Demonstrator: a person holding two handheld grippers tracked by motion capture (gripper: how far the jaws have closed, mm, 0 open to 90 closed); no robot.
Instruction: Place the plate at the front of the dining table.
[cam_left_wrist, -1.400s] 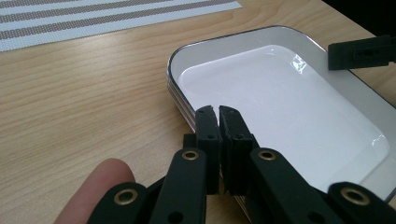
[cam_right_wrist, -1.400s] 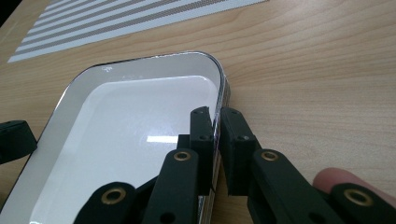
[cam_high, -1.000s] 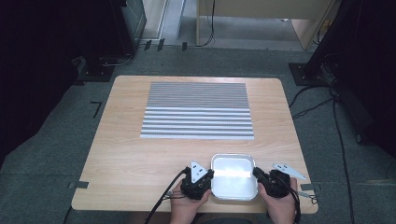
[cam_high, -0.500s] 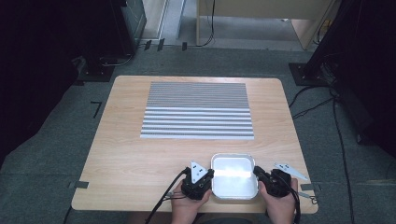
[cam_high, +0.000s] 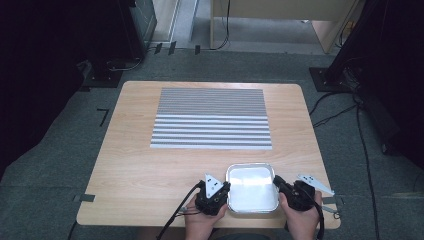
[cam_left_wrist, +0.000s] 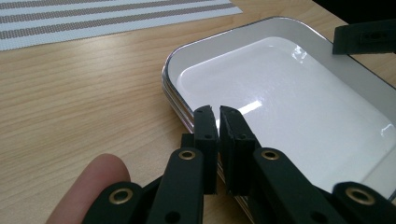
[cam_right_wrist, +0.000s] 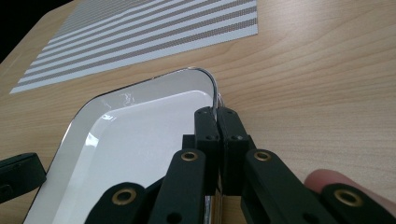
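High view: white tray (cam_high: 252, 187) sits at the near table (cam_high: 135, 165) edge, below the striped mat (cam_high: 212, 118), between 2 grippers. Left gripper view: left gripper (cam_left_wrist: 218, 122) pinches the tray's rim. Right gripper view: right gripper (cam_right_wrist: 216, 122) clamps the opposite rim.

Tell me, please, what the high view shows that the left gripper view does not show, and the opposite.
High view: the full light wooden table, dark grey floor, and both hands.

Left gripper view: its hand-held gripper jaws pinching the rim of the shallow white rectangular metal tray, and a fingertip.

Both: tray, grey-and-white striped placemat, tabletop, and the other hand-held gripper at the tray's opposite edge.
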